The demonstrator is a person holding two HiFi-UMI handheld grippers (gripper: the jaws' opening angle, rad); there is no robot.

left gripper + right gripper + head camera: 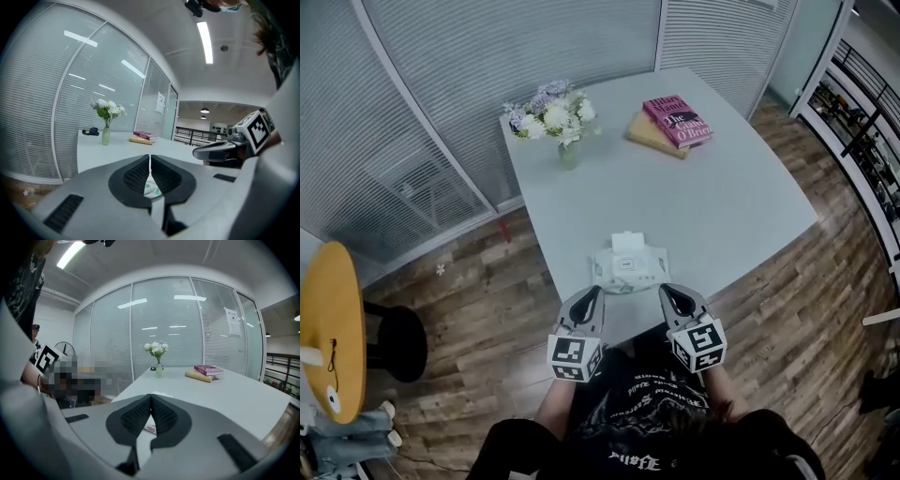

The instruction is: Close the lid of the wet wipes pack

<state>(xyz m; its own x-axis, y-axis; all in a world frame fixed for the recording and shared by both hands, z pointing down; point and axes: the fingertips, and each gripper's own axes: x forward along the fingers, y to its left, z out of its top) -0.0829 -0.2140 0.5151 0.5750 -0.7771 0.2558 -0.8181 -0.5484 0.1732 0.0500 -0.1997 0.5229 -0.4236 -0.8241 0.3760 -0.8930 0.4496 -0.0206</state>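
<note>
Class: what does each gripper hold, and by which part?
Nothing is held. The left gripper and right gripper are both shut and empty, near the wet wipes pack with its lid open.

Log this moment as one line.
wet wipes pack: lid open | left gripper: shut, empty | right gripper: shut, empty

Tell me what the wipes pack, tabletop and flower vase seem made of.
White soft wet wipes pack: wrinkled plastic film, slightly glossy, with a rigid plastic flip lid standing open. Pale grey rectangular tabletop: probably matte laminate, no grain visible. Small greenish flower vase: looks like translucent glass, possibly plastic.
</note>
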